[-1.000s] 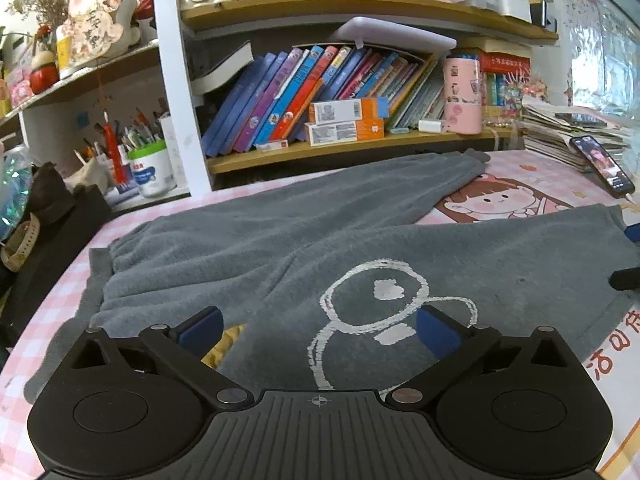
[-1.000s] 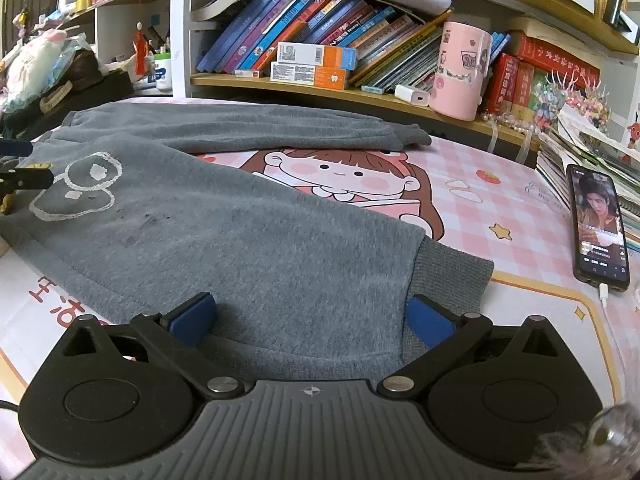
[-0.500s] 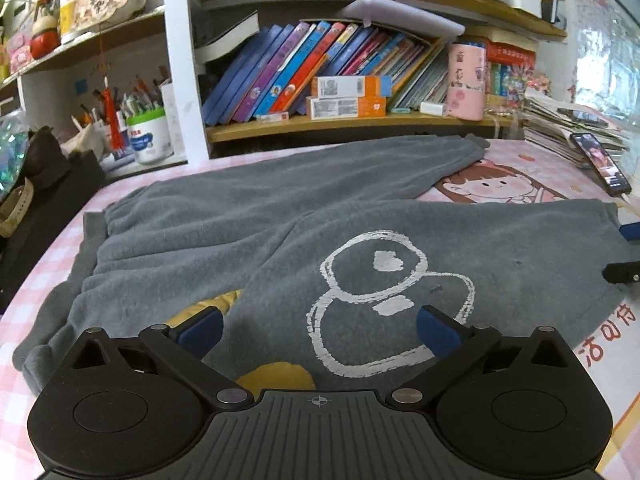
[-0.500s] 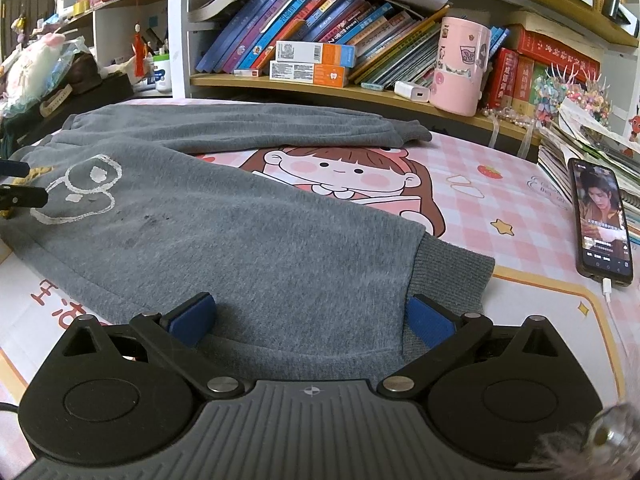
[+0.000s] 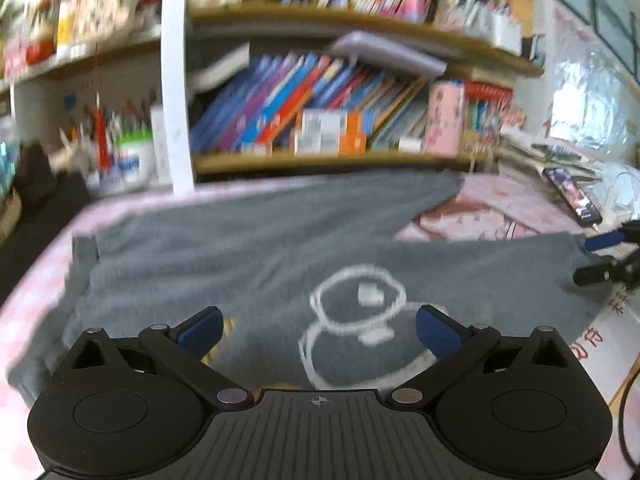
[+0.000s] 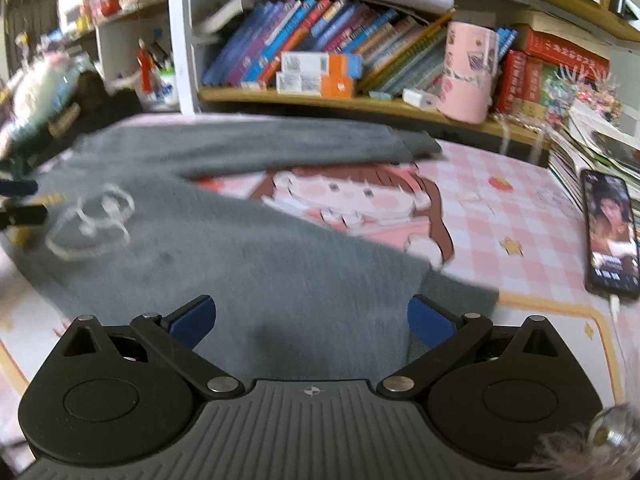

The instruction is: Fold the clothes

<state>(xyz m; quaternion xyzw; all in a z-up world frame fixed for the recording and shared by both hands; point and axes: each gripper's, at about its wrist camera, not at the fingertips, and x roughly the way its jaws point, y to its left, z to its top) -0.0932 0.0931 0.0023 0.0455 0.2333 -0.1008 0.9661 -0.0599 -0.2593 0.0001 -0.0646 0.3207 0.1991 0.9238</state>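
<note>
Here both pairs of fingers gape wide and hold nothing: the left gripper (image 5: 318,330) hangs over the waist end of the grey trousers (image 5: 248,248), the right gripper (image 6: 310,322) over a leg cuff. The trousers lie flat across the pink desk (image 6: 516,220), legs reaching toward the bookshelf (image 6: 360,100). A phone (image 6: 610,232) lies near the right edge.

Brightness: we see an evenly lit, fairly bright indoor scene in both views.
Light source: a washed-out window (image 5: 592,108) glares at the upper right of the left wrist view.
Shadows: soft and faint; we find a darker patch on the grey trousers (image 6: 280,288) near the right gripper (image 6: 308,320).
Blur: we see heavy motion smear over the bookshelf (image 5: 320,120) and trousers in the left view; the right view is milder, sharpest at the pink cup (image 6: 468,76).
Distortion: shelves bow strongly, and the corners go black.
</note>
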